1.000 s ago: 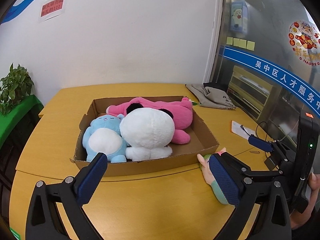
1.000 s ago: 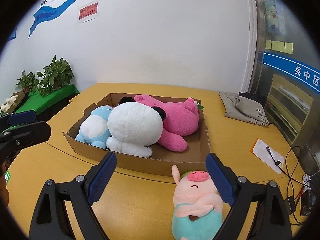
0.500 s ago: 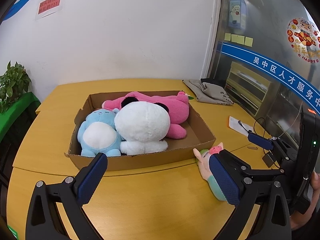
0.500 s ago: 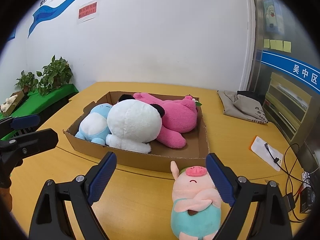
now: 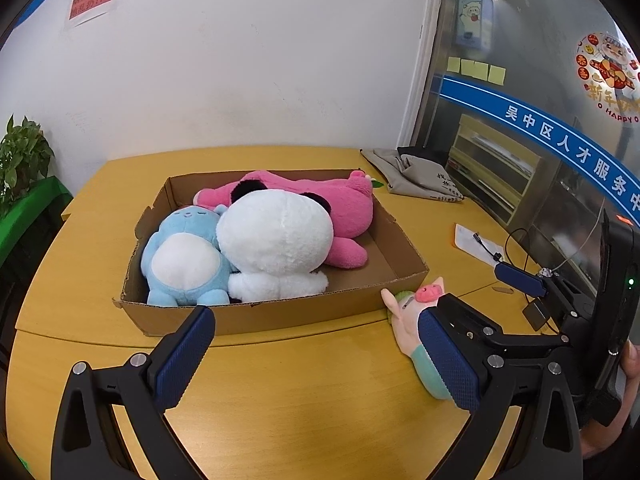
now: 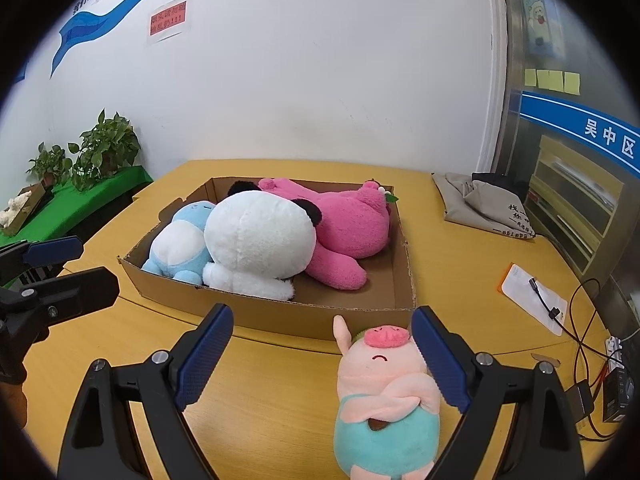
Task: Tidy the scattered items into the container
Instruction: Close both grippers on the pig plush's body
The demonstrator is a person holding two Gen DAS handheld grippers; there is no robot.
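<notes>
A shallow cardboard box (image 5: 280, 316) (image 6: 280, 322) on the yellow table holds a blue plush (image 5: 180, 260) (image 6: 180, 240), a white panda plush (image 5: 276, 236) (image 6: 256, 236) and a pink plush (image 5: 344, 208) (image 6: 352, 224). A small pig plush (image 6: 380, 384) (image 5: 408, 320) in teal overalls lies on the table outside the box's near right corner. My right gripper (image 6: 322, 320) is open around it, the right pad close by its head, the left pad well clear. My left gripper (image 5: 316, 328) (image 6: 76, 268) hangs open and empty before the box's front wall.
A grey cloth bag (image 5: 416, 176) (image 6: 480, 204) lies at the back right. A white packet with a cable (image 5: 476, 240) (image 6: 532, 296) and loose wires (image 6: 592, 320) sit by the right edge, next to a glass partition. Potted plants (image 6: 104, 148) stand on a green shelf at the left.
</notes>
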